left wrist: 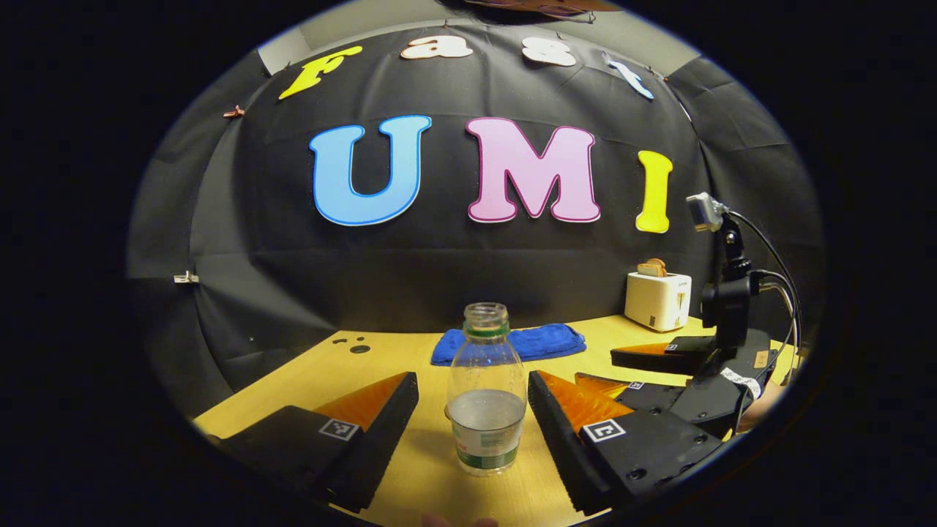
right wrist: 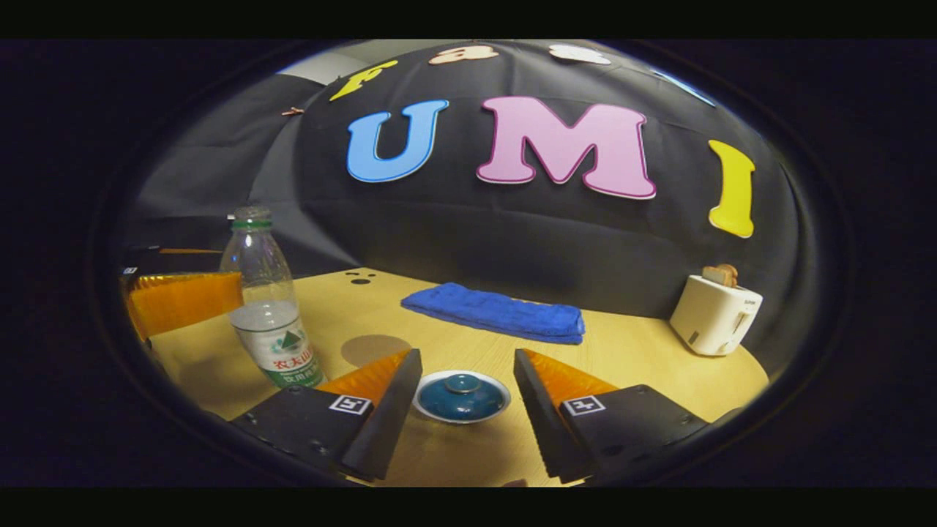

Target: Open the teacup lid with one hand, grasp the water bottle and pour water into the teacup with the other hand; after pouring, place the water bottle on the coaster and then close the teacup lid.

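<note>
A clear uncapped water bottle [left wrist: 486, 395], partly full, stands upright on the wooden table between the fingers of my left gripper [left wrist: 473, 399], which is open with a gap on each side of the bottle. In the right gripper view the same bottle [right wrist: 269, 311] stands at the left, with the left gripper's finger [right wrist: 183, 298] beside it. My right gripper [right wrist: 466, 388] is open, low over the teacup, whose blue lid with a knob [right wrist: 461, 395] sits on it between the fingers. A round brown coaster [right wrist: 375, 347] lies on the table just beyond the right gripper's left finger.
A folded blue cloth [right wrist: 498, 311] lies toward the back of the table [right wrist: 644, 359]. A white toaster [right wrist: 714, 313] with bread in it stands at the back right. The right gripper and its camera mount [left wrist: 721, 322] appear at the right of the left gripper view.
</note>
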The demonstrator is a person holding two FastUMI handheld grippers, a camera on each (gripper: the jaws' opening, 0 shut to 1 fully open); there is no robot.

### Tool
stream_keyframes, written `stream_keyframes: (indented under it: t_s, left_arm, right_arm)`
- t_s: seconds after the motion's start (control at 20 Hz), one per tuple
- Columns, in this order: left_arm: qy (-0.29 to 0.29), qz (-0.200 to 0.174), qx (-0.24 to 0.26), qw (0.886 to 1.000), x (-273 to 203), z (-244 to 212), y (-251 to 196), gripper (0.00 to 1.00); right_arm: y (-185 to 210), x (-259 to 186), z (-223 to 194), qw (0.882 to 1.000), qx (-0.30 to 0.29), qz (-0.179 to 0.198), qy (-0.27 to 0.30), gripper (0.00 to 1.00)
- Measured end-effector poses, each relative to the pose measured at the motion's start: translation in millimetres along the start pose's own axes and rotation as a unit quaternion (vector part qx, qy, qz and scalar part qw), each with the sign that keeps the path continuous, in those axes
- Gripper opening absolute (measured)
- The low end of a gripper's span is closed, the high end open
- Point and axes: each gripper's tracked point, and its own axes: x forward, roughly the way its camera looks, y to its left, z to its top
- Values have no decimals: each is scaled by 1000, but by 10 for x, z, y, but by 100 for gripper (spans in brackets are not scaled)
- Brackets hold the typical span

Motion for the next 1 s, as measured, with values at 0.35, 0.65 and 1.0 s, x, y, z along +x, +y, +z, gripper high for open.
stream_keyframes:
  t_s: [0.35,0.65,1.0]
  left_arm:
    - [9,2,-11,1000,128,-180,-71,95]
    - [16,8,-8,1000,266,-329,-96,95]
    - [35,13,-8,999,388,-560,-138,95]
  right_arm:
    - [41,131,-259,998,35,23,39,45]
    - [50,139,-212,998,35,34,30,31]
    - [-109,46,154,999,37,23,-15,31]
